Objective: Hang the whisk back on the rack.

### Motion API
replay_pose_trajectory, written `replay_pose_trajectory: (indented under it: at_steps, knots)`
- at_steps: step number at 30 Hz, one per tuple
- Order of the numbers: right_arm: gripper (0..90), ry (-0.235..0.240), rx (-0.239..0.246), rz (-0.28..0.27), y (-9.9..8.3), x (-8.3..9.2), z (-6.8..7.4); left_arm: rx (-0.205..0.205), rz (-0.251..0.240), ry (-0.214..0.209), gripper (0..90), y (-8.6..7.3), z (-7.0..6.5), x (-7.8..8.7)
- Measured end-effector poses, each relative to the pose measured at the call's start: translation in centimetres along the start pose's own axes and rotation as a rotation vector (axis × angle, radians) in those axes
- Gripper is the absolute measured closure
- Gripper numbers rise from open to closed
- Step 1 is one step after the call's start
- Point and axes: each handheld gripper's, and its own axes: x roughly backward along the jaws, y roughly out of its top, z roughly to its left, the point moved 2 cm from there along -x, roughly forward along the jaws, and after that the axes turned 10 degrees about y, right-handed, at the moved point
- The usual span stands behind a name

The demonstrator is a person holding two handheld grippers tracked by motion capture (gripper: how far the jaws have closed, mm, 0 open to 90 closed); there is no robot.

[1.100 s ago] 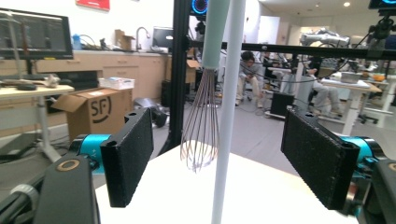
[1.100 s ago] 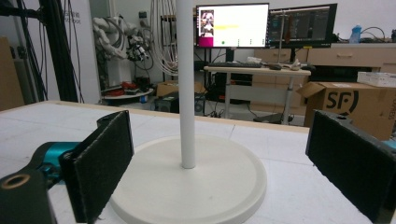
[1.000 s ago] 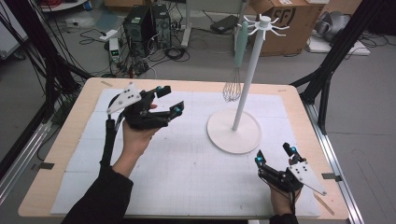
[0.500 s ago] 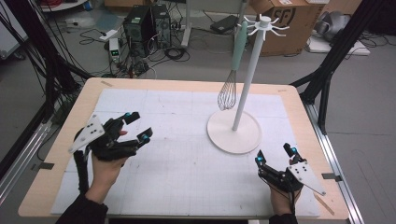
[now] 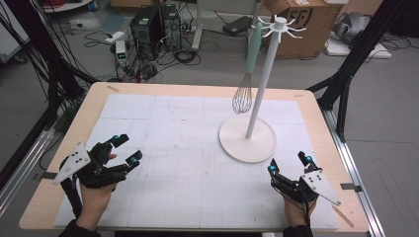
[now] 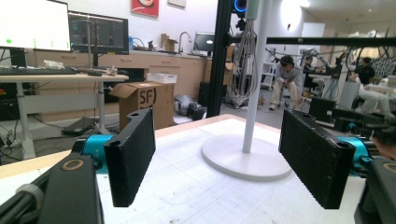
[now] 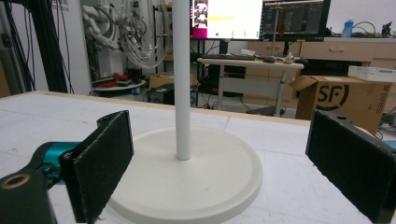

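Step in hand: by my reading the hanging is done; your two grippers sit back at the near edge of the table, so this looks like the rest pose after the work
Whisk: the wire balloon whisk with the pale green handle (image 5: 248,69) hangs from a hook at the top of the white rack, its wire head clear of the round base
Rack: the white pole stand with a round base (image 5: 247,143) stands right of centre on the white mat (image 5: 163,128), nearer the far edge
Left gripper (image 5: 122,149): jaws apart, nothing between the pads; it sits at the near left corner, well apart from the whisk
Right gripper (image 5: 289,164): jaws apart and empty, at the near right corner, just beside the base rim
Next move: judged none needed beyond keeping both tools clear of the stand; if you do reach again, come in above the base
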Motion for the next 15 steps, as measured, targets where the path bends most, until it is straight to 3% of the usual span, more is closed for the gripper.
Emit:
replay_pose_trajectory:
  at_steps: [3, 6, 8, 12, 15]
  knots:
    - [6.3, 0.000, 0.005, 0.001, 0.0, 0.0, -0.1, -0.012, -0.016, -0.004, 27.5, -0.5, -0.3, 0.5]
    - [6.3, -0.004, 0.003, -0.003, 0.0, 0.2, -0.2, -0.049, -0.013, -0.008, 27.6, -0.9, -0.6, 0.9]
    - [6.3, -0.003, 0.001, -0.007, 0.0, 0.3, -0.2, -0.043, -0.014, -0.019, 27.7, -1.3, -0.7, 1.3]
    - [6.3, 0.000, 0.006, -0.015, 0.1, 0.4, -0.3, -0.045, -0.017, -0.003, 27.6, -1.9, -0.6, 1.8]
    - [6.3, 0.007, 0.004, -0.016, 0.2, 0.6, -0.1, -0.072, -0.008, 0.014, 27.6, -2.4, -0.3, 2.2]
